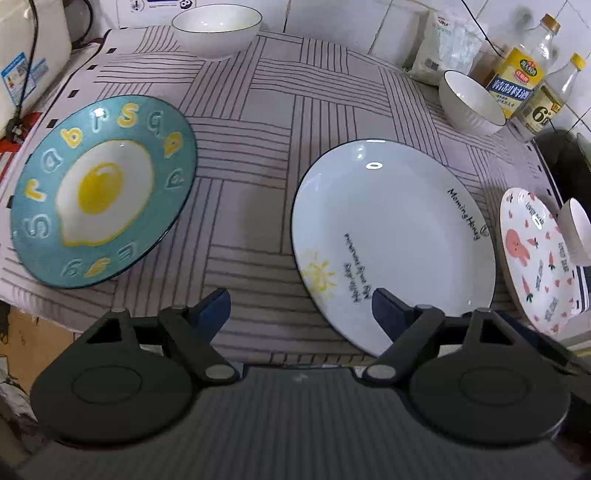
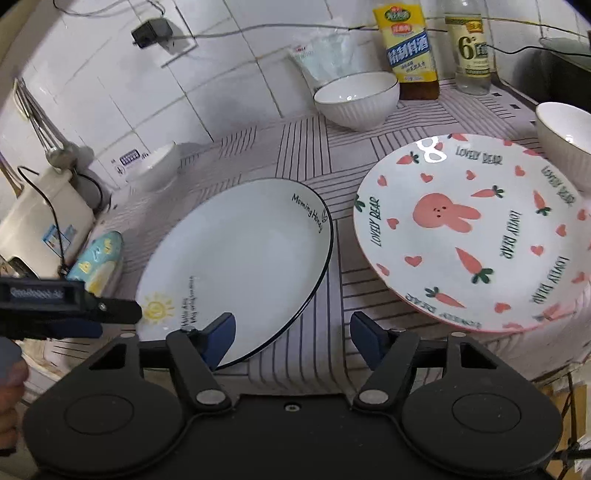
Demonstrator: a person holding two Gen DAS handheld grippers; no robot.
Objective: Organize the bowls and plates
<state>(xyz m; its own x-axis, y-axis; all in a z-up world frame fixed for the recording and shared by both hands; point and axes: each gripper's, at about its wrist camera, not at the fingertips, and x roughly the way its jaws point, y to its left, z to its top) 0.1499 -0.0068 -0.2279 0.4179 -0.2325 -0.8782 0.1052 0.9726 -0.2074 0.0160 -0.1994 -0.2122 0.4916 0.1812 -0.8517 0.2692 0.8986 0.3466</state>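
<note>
Three plates lie on a striped cloth point(image 1: 258, 155): a teal fried-egg plate point(image 1: 103, 192) on the left, a white "Morning Honey" plate point(image 1: 395, 243) in the middle, and a pink rabbit plate point(image 1: 535, 258) on the right. My left gripper point(image 1: 301, 310) is open over the cloth between the teal and white plates, its right finger above the white plate's near rim. My right gripper point(image 2: 293, 338) is open over the gap between the white plate point(image 2: 236, 266) and the rabbit plate point(image 2: 472, 229). Nothing sits between either pair of fingers. White bowls point(image 1: 216, 29) point(image 1: 471, 101) point(image 2: 565, 136) stand behind the plates.
Two bottles point(image 2: 410, 48) point(image 2: 471, 48) and a plastic bag point(image 2: 328, 55) line the tiled back wall. A white appliance point(image 2: 44, 221) with cables stands at the left end. The table's front edge runs just below both grippers. A hand point(image 2: 11, 369) shows at the lower left.
</note>
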